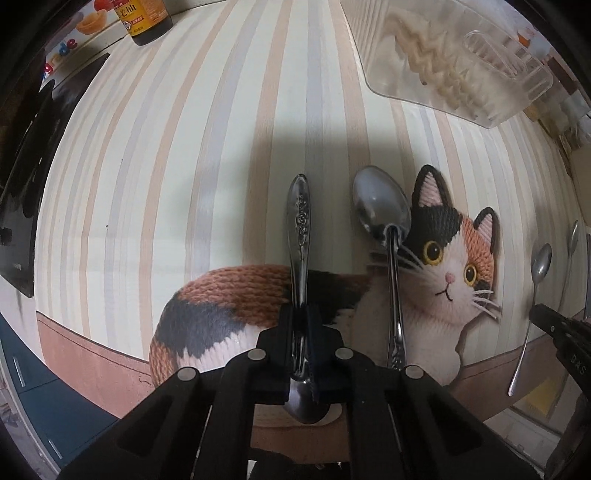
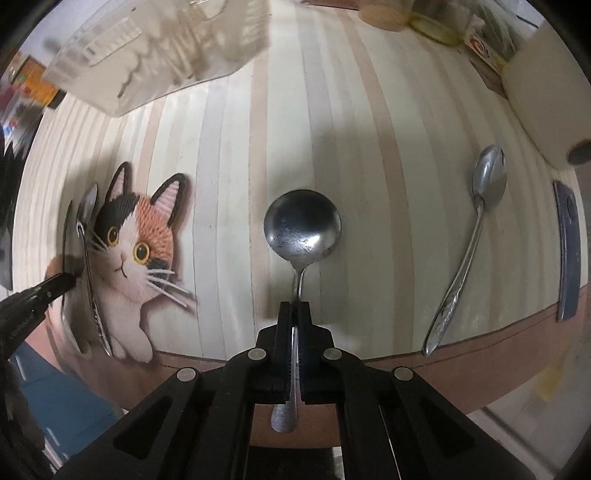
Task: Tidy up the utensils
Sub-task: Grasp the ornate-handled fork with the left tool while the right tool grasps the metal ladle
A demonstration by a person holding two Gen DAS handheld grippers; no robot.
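My left gripper (image 1: 300, 312) is shut on a steel spoon (image 1: 300, 236), held by the neck with its patterned handle pointing away and its bowl back under the fingers. A second spoon (image 1: 384, 210) lies on the striped cat mat (image 1: 147, 166) just to its right. My right gripper (image 2: 294, 308) is shut on the handle of a round-bowled spoon (image 2: 302, 225), bowl pointing away. Another spoon (image 2: 476, 225) lies on the mat to its right. A clear plastic utensil holder (image 1: 458, 66) lies at the far right of the left wrist view, and at the far left of the right wrist view (image 2: 155, 48).
A dark sauce bottle (image 1: 142, 18) stands at the far left. A white roll (image 2: 546, 99) and a blue-grey flat object (image 2: 567, 251) sit at the right of the mat. Jars and packets line the back edge. The mat's brown front border (image 1: 92, 362) is close.
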